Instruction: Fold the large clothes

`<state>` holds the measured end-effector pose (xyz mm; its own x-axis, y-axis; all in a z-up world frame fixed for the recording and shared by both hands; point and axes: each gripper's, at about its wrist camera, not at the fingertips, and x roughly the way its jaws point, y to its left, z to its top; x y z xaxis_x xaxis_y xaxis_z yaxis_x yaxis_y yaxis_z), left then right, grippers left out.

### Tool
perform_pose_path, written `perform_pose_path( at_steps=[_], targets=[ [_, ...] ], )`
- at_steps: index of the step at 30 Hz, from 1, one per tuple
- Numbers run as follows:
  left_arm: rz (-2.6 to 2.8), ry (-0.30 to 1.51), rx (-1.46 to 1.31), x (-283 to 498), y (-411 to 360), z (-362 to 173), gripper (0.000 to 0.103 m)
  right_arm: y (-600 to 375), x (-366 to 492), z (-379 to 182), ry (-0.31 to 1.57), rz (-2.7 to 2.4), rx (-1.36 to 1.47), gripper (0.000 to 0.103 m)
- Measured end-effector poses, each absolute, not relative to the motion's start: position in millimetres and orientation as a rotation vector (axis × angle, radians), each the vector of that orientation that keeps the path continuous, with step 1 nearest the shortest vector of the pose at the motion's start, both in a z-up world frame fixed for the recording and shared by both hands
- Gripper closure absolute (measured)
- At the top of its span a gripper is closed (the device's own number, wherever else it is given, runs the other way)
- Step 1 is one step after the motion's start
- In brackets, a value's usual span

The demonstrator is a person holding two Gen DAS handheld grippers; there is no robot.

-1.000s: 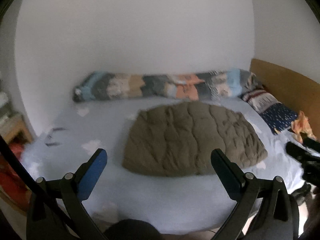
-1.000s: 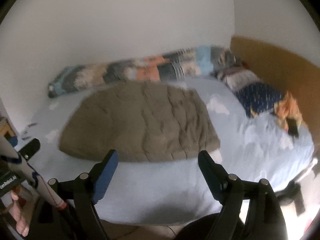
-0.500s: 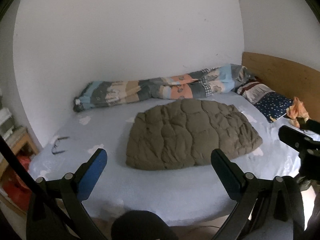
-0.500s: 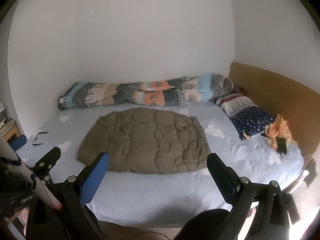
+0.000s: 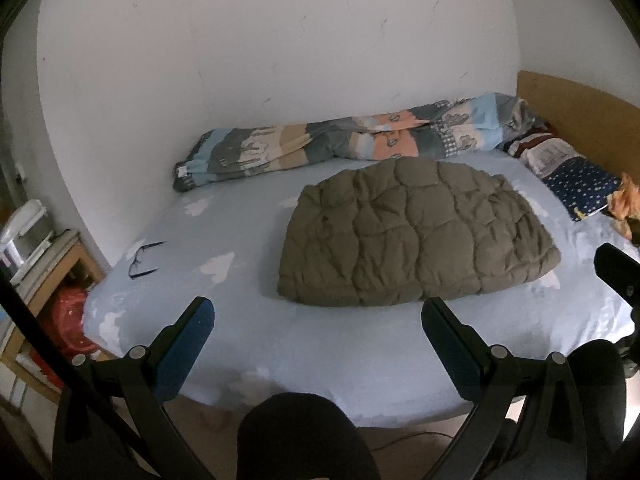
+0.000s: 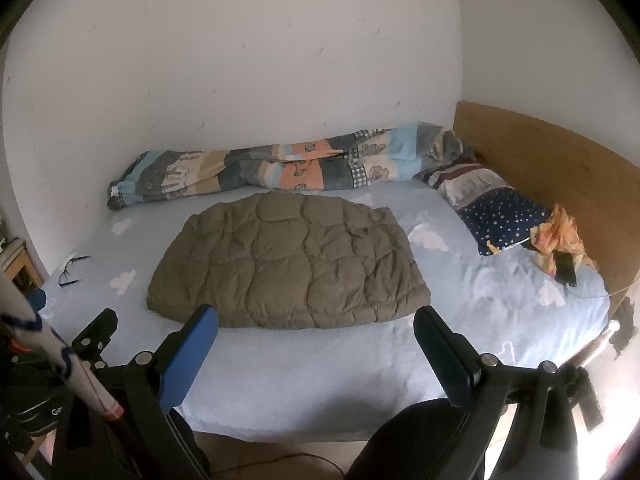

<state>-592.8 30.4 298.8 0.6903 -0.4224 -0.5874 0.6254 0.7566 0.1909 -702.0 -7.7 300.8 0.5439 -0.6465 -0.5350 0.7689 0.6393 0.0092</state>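
1. Both hand-held grippers, the left hand-held gripper (image 5: 318, 320) and the right hand-held gripper (image 6: 316, 328), hang wide apart with nothing in them, just off the near edge of the bed (image 6: 320, 380).
2. The puffy brown coat (image 6: 286, 268) lies flat in the middle of the bed, closer to the near edge.
3. The coat is thick and slippery, so a small pinch could slide off.
4. It may puff back open after a fold.
5. The glasses (image 6: 72, 270) near the left edge could get knocked if the coat swings that way.
6. The striped blanket (image 6: 260, 172) along the far edge could get grabbed by mistake.
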Motion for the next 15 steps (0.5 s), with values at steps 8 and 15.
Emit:
perform_pose_path(
  at_steps=[8, 15],
  targets=[
    [-0.597, 0.58, 0.413, -587.7, 26.3, 291.5, 0.0, -10.6, -697.1, 292.1, 0.552, -0.839, 0.265, 0.003],
    [-0.599, 0.581, 0.423, -588.7, 23.6, 289.1, 0.0, -10.9, -695.0, 287.6, 0.566, -0.837, 0.272, 0.003]
  ],
)
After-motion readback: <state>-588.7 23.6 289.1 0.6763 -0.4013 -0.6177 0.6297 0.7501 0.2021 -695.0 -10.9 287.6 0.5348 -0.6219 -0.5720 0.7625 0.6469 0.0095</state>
